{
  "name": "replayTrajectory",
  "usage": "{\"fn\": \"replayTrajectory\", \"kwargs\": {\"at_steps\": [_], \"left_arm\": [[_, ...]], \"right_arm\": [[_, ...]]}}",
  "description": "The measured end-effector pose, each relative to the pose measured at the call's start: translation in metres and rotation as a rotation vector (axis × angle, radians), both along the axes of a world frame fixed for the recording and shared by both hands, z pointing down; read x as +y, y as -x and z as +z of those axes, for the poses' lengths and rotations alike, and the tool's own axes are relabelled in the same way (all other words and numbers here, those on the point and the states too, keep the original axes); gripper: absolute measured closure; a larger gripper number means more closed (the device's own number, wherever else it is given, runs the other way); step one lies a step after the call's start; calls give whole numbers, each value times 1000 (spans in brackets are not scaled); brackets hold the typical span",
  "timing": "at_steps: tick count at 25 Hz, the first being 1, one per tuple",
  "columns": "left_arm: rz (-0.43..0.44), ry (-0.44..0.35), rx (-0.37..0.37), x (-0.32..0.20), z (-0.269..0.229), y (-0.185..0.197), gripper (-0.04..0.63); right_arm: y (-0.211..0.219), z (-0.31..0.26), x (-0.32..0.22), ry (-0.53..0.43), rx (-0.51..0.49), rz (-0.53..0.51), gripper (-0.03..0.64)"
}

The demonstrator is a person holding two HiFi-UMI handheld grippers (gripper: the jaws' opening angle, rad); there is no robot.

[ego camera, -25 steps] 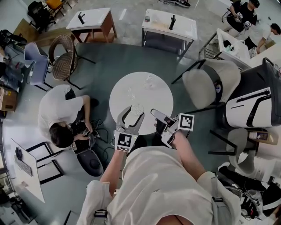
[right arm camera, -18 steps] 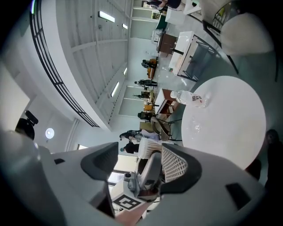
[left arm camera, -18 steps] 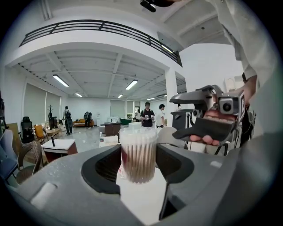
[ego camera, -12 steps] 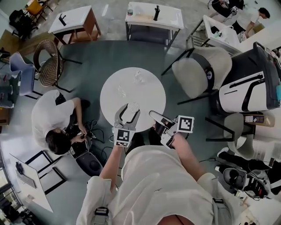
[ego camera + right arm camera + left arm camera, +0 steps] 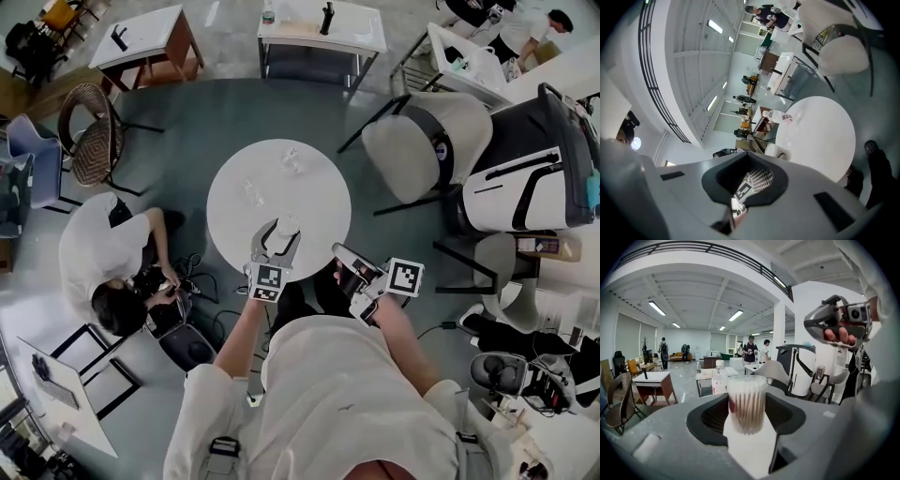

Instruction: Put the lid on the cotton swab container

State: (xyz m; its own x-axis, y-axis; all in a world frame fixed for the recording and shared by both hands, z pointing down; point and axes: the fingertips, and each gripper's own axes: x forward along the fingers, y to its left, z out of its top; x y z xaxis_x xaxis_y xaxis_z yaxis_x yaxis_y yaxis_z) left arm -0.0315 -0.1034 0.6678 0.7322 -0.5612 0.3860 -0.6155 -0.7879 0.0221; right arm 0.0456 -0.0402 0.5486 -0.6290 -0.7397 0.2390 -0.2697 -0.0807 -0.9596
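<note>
1. The left gripper (image 5: pixel 277 240) is clamped on the cotton swab container (image 5: pixel 747 404). The container is upright and has no lid, so the swab tips show at its open top.
2. The container is at the near edge of the round white tabletop (image 5: pixel 314 202).
3. The right gripper (image 5: pixel 343 256) hangs just off the near-right edge. Its jaws have just been closing and now meet, with nothing between them.
4. A clear bottle (image 5: pixel 292 161) is toward the far edge, well apart from the container.
</note>
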Motion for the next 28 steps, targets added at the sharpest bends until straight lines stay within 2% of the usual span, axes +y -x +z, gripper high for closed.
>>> {"fn": "replayTrajectory", "kwargs": {"at_steps": [5,11,21,28], "left_arm": [[20,71,-47,-3,42,-1,351],[37,86,-60,-22,75,-6,351],[46,149,-129,-31,134,-4,353],[43,158,-162,-36,157,-6,353]], "right_arm": [[-3,14,15,47,32,9,609],[-6,21,18,41,59,23,609],[-7,45,32,112,87,34,609],[-9,53,38,133,88,44,609]]}}
